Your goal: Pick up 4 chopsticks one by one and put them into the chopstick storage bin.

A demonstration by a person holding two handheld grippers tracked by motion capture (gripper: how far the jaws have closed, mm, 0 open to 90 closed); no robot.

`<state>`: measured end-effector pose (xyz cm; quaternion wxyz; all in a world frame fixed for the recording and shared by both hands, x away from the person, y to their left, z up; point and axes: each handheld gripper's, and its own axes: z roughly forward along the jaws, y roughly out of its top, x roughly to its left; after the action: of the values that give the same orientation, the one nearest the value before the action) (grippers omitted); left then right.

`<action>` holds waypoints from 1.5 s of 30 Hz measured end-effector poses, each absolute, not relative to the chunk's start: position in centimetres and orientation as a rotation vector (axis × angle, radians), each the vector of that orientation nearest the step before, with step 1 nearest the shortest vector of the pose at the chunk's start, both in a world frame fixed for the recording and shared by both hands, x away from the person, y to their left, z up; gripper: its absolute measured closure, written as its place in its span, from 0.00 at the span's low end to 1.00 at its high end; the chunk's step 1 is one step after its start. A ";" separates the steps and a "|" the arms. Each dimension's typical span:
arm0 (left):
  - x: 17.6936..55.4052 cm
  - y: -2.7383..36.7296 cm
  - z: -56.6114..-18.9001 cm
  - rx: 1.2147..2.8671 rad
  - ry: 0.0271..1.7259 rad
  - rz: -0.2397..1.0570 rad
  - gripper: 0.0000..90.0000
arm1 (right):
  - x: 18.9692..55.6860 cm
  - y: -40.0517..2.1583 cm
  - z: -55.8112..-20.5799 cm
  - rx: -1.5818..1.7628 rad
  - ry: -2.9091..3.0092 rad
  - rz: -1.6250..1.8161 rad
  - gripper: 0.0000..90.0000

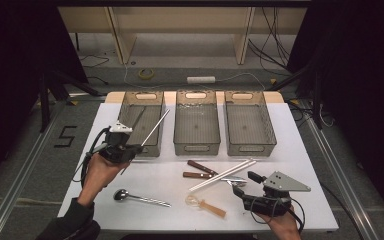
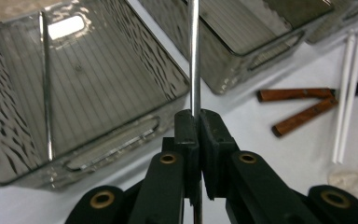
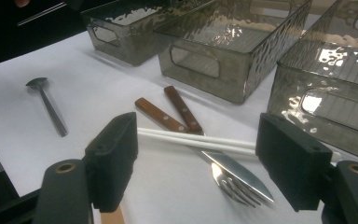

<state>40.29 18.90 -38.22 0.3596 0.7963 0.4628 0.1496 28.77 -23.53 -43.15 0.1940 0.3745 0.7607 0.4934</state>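
Observation:
My left gripper (image 1: 136, 148) (image 2: 198, 114) is shut on a thin metal chopstick (image 1: 155, 128) (image 2: 194, 56), which slants up and to the right over the left bin (image 1: 125, 107) (image 2: 9, 140). A second metal chopstick (image 1: 139, 120) (image 2: 46, 84) lies inside that bin. Near the table's front right, my right gripper (image 1: 246, 184) (image 3: 196, 154) is open, with nothing between its jaws. It points at a pair of white chopsticks (image 1: 222, 175) (image 3: 191, 140) and a fork (image 3: 233, 186).
Two more grey bins, middle (image 1: 196, 148) and right (image 1: 250, 148), stand in the back row. Two wooden-handled pieces (image 1: 200, 167) (image 3: 161, 114) lie mid-table, a metal spoon (image 1: 140, 198) (image 3: 46, 102) at front left, and a clear plastic spoon (image 1: 207, 205) near the front edge.

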 end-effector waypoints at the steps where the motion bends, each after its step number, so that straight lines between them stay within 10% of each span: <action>1: 40.7 19.0 -38.2 2.047 1.198 0.390 0.95 | 28.8 -23.5 -43.1 1.050 2.134 1.384 0.34; 45: 50.9 20.9 -38.8 1.892 1.353 0.498 0.95 | 28.7 -23.5 -43.1 1.047 2.141 1.394 0.34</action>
<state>50.88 20.89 -38.77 0.3721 0.7384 0.5279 0.1941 28.74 -23.53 -43.14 0.1892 0.3722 0.7614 0.4959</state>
